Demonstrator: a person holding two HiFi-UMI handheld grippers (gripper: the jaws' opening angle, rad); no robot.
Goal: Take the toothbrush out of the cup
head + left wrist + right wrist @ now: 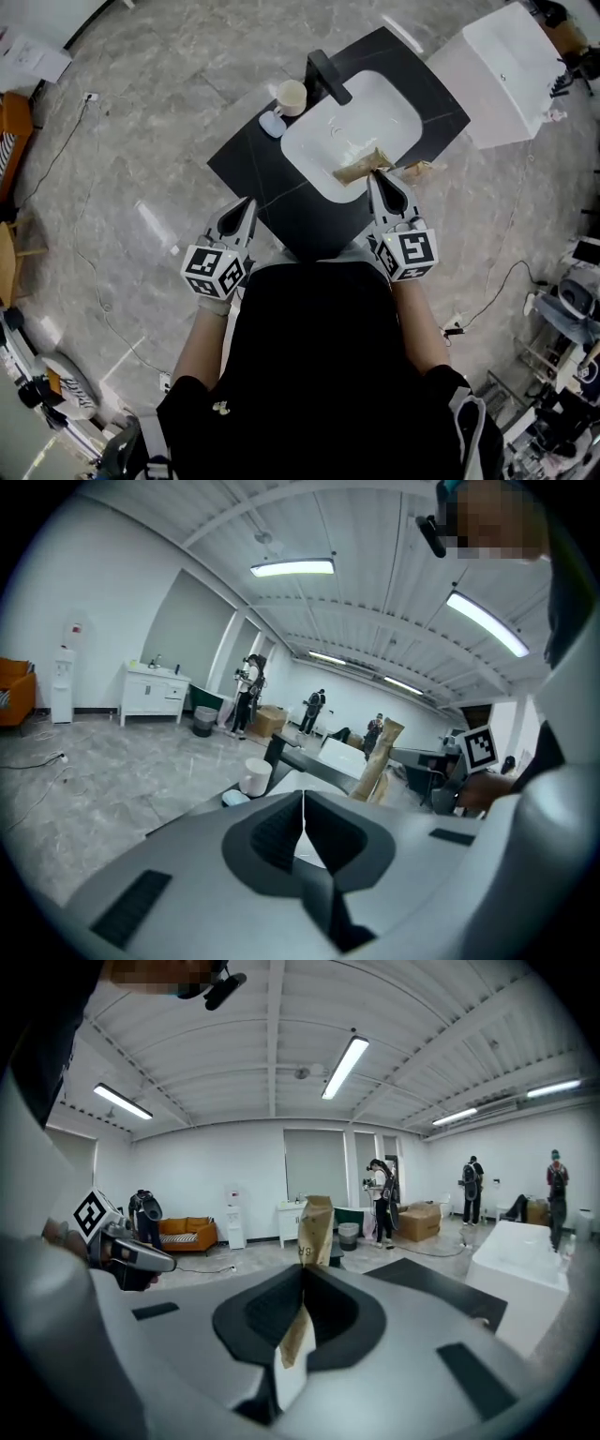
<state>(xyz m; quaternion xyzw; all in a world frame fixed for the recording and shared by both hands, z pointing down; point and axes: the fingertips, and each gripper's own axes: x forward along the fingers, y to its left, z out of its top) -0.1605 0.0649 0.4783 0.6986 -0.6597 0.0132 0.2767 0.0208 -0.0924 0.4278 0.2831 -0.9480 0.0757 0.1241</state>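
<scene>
Left tool (303,808): clenched, jaws fully together, nothing between them. From the head view its tip (248,204) sits over the near-left part of the black worktop (246,157), touching nothing I can see.

Right tool (303,1283): clamped on a brown paper packet (315,1227). The jaws pinch it low down. A short end hangs below the pads and the rest stands up past the tips, with some dark print on it. From above, the tool tip (377,180) is at the near rim of the white basin (380,111) and the packet (356,169) reaches out over the basin's front edge. The left gripper view shows the same packet (375,761) sticking up, tilted.

Cup (292,97): upright on the worktop at the far-left corner of the basin, just beside the black faucet (328,77) and well apart from both tools. A small pale-blue dish (272,124) sits next to it on the near side. The left gripper view shows the cup (255,776) and dish (234,798) side by side.

Toothbrush: can't make it out on its own. Can't tell if it's inside the packet.
</scene>
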